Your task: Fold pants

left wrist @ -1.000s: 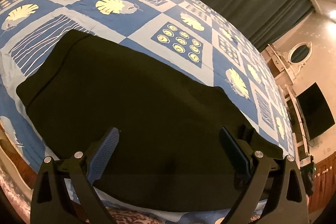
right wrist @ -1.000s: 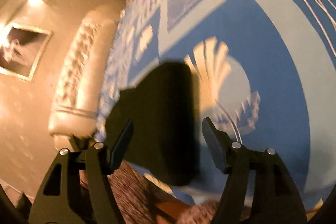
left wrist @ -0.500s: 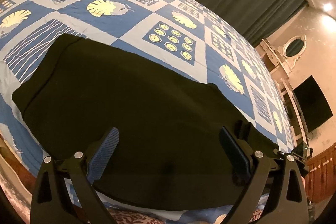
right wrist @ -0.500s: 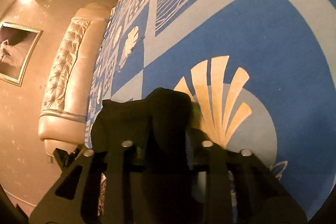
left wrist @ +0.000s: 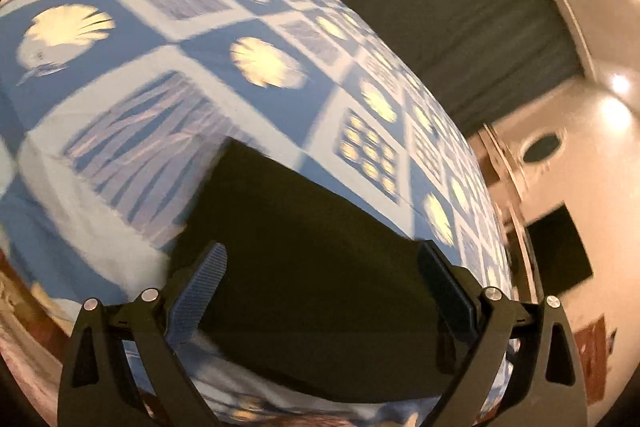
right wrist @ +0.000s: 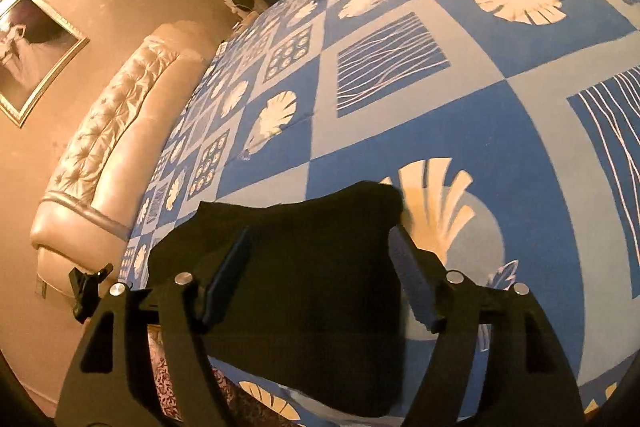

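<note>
Black pants lie flat on a blue and white patterned bedspread near the bed's front edge. In the left wrist view, which is blurred by motion, my left gripper hovers open over them, near their left end, with nothing gripped. In the right wrist view, one bunched end of the pants rests on the bedspread. My right gripper is just above that end. Its jaws are opening, the cloth lies between and below the fingers, and the pads are off it.
A padded cream headboard runs along the bed's left side below a framed picture. Dark curtains hang behind the bed, and a dark screen is on the right wall. A patterned floor shows below the bed's front edge.
Half a second ago the right gripper was closed on the pants' end; now its fingers stand apart and it has lifted back. The left gripper has swept sideways toward the pants' left end.
</note>
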`<action>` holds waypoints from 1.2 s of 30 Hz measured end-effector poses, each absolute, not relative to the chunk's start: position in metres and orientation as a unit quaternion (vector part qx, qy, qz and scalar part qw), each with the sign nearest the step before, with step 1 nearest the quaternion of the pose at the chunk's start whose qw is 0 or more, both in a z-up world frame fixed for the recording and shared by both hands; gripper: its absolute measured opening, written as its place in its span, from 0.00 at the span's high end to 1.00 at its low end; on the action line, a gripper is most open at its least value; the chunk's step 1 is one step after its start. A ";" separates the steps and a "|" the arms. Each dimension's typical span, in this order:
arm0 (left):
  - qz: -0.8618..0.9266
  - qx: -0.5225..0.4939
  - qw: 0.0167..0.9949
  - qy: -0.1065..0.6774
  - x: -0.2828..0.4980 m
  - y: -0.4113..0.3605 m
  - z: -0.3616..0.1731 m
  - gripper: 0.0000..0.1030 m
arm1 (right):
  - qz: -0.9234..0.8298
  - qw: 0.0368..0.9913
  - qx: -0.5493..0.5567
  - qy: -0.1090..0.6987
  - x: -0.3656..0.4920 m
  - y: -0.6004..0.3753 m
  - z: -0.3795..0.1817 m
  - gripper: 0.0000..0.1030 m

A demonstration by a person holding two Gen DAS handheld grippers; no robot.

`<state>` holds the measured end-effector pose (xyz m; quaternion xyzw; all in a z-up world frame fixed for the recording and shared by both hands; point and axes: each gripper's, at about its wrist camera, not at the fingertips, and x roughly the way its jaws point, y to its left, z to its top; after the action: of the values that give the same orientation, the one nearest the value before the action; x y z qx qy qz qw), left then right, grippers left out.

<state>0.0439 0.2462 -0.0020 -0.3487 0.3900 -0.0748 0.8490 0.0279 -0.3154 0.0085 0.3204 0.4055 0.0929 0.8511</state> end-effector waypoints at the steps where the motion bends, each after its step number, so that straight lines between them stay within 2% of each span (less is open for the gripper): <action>1: -0.068 -0.356 0.843 0.397 0.045 0.260 -0.008 0.08 | 0.094 0.853 0.317 0.405 0.030 -0.313 0.009 0.31; 5: -0.052 -0.361 0.827 0.428 0.052 0.290 -0.033 0.08 | 0.100 0.855 0.312 0.402 0.030 -0.304 0.012 0.30; 10: -0.105 -0.383 0.794 0.461 0.071 0.291 -0.064 0.08 | 0.099 0.851 0.321 0.404 0.028 -0.300 0.010 0.30; 25: -0.272 -0.444 0.723 0.453 0.096 0.286 -0.078 0.08 | 0.107 0.842 0.328 0.414 0.030 -0.296 0.002 0.29; 30: -0.275 -0.395 0.723 0.496 0.111 0.270 -0.077 0.08 | 0.109 0.838 0.348 0.406 0.030 -0.299 0.001 0.29; 36: -0.233 -0.339 0.760 0.503 0.128 0.244 -0.072 0.08 | 0.110 0.835 0.350 0.411 0.031 -0.296 -0.002 0.29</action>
<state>0.1279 0.2445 -0.0721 -0.3392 0.5028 -0.2334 0.7600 0.0314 -0.2957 -0.0017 0.3496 0.4108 0.1100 0.8348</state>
